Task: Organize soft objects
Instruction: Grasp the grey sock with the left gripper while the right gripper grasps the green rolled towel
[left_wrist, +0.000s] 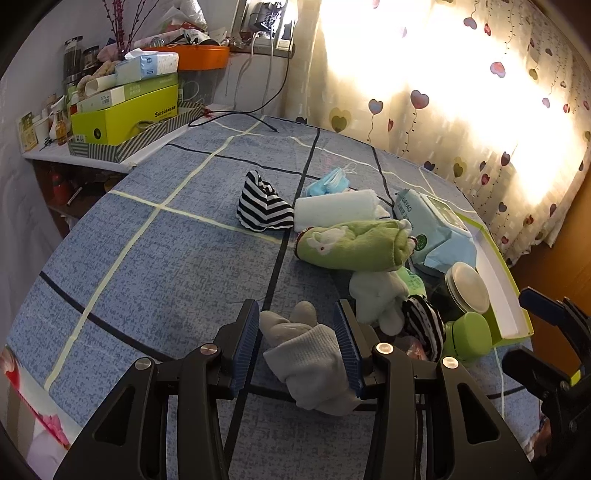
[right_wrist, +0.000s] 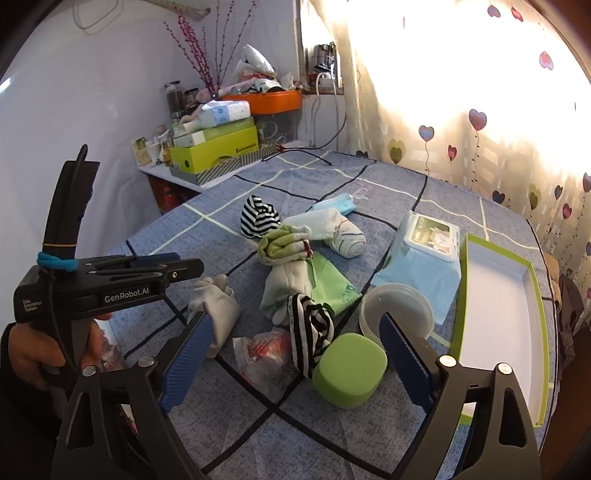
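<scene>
A crumpled grey sock (left_wrist: 306, 354) lies on the blue checked bedspread (left_wrist: 166, 258) between the pads of my left gripper (left_wrist: 296, 306), whose jaws stand around it, open. Ahead lie a black-and-white striped cloth (left_wrist: 264, 206), a rolled green towel (left_wrist: 351, 245), a rolled white towel (left_wrist: 336, 210) and a pale soft sock (left_wrist: 376, 299). My right gripper (right_wrist: 295, 319) is open over a striped sock (right_wrist: 312, 332), with a green rounded box (right_wrist: 349, 373) and a red-and-white packet (right_wrist: 262, 350) between its wide jaws. The left gripper (right_wrist: 184, 266) hangs over the grey sock (right_wrist: 216, 310).
An empty green-rimmed box lid (right_wrist: 498, 306) lies at the right, beside a pack of wipes (right_wrist: 424, 251) and a clear plastic tub (right_wrist: 399, 306). A blue face mask (right_wrist: 338, 205) lies farther back. A cluttered shelf with a green box (right_wrist: 218, 153) stands beyond the bed's left edge.
</scene>
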